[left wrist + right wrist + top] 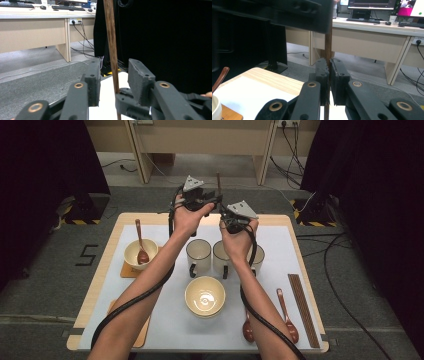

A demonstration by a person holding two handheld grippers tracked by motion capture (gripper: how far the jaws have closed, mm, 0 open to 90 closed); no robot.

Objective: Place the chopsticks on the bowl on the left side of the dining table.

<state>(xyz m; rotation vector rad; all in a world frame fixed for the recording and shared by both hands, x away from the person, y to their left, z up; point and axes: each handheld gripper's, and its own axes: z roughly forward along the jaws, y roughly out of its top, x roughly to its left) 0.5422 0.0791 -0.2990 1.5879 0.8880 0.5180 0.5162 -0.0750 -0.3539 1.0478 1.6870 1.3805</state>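
One thin brown wooden chopstick [327, 47] stands upright over the bench's [280, 222] far edge, pinched in my right hand-held gripper [329, 72], between my left hand-held gripper's [112, 80] spread jaws, untouched.

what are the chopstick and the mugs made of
The chopstick looks like dark brown wood with a matte finish: faint lengthwise grain shows in the left gripper view. The mugs look like glazed ceramic, cream with dark rims and handles and a slight sheen, though enamelled metal is possible.
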